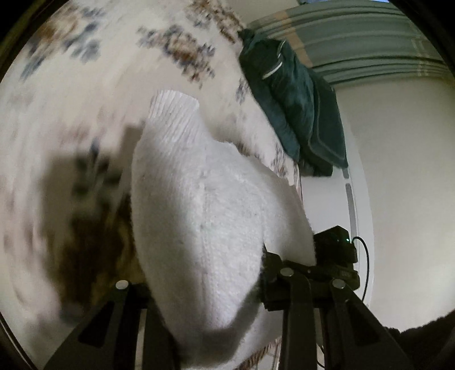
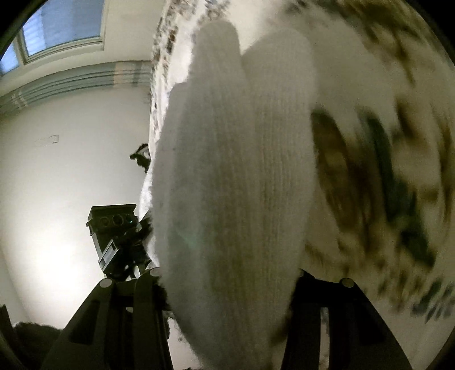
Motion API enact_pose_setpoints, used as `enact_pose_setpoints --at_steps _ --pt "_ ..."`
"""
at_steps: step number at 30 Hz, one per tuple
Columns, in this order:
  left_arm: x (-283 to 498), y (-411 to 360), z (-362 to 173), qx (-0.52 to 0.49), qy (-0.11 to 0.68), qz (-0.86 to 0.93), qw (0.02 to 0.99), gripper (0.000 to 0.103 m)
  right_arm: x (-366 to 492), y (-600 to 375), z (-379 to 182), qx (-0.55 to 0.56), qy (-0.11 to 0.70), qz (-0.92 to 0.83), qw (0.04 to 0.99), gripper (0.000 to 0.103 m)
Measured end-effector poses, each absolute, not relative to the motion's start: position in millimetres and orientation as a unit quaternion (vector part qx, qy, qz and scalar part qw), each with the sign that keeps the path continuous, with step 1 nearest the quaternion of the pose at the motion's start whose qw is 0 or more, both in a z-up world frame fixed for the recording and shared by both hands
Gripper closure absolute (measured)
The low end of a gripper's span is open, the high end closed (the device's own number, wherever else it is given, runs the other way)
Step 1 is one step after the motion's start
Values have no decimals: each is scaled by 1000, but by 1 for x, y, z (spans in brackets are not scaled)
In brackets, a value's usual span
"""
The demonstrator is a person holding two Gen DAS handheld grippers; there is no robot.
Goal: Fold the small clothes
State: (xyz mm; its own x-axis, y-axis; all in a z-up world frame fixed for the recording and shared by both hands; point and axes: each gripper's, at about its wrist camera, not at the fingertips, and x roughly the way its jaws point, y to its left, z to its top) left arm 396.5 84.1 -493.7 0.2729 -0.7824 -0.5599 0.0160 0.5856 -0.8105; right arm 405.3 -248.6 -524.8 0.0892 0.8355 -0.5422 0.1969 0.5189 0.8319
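Note:
A white knitted sock (image 1: 199,216) with a ribbed cuff fills the middle of the left wrist view. My left gripper (image 1: 204,287) is shut on it, and it hangs between the black fingers (image 1: 128,316). In the right wrist view the same white sock (image 2: 233,182) fills the centre, folded into two lobes. My right gripper (image 2: 227,284) is shut on it. Both grippers hold the sock up off the patterned cloth surface (image 1: 85,85). The other gripper's black body shows past the sock in each view (image 1: 335,253) (image 2: 119,236).
A dark teal garment (image 1: 295,113) lies at the far edge of the patterned cloth surface (image 2: 398,142). A white wall (image 1: 403,185) with grey moulding stands behind. A window (image 2: 57,25) is at upper left in the right wrist view. The background is motion-blurred.

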Motion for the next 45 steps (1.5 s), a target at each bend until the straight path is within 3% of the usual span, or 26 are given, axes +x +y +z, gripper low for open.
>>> enact_pose_setpoints --at_steps 8,13,19,21,26,29,31,33,34,35,37,45 --pt "562 81 -490 -335 505 -275 746 75 571 -236 -525 397 587 270 652 55" --pt "643 81 -516 -326 509 -271 749 75 673 -245 -565 399 586 261 656 55" --pt "702 75 -568 -279 558 -255 738 72 724 -239 -620 394 613 232 645 54" --pt "704 74 -577 -276 572 -248 732 68 731 -245 -626 396 623 222 637 45" --pt "684 83 -568 -261 581 -214 740 54 727 -242 -605 336 649 175 660 33" --pt "667 83 -552 -209 579 -164 771 48 719 -230 -573 217 657 110 714 14" --pt "649 76 -535 -142 564 -114 805 41 713 -215 -551 143 650 60 744 9" --pt "633 70 -522 -100 550 -86 825 40 692 -201 -528 78 643 9 762 2" --pt "623 66 -514 -77 545 -70 832 37 672 -207 -521 55 636 -6 770 2" --pt "616 63 -509 -58 543 -52 836 21 658 -206 -513 36 629 -23 777 2" --pt "601 56 -499 -30 543 -25 839 0 630 -203 -491 9 616 -56 786 1" --pt "560 39 -441 -7 531 5 847 0 567 -206 -408 -8 584 -112 804 0"
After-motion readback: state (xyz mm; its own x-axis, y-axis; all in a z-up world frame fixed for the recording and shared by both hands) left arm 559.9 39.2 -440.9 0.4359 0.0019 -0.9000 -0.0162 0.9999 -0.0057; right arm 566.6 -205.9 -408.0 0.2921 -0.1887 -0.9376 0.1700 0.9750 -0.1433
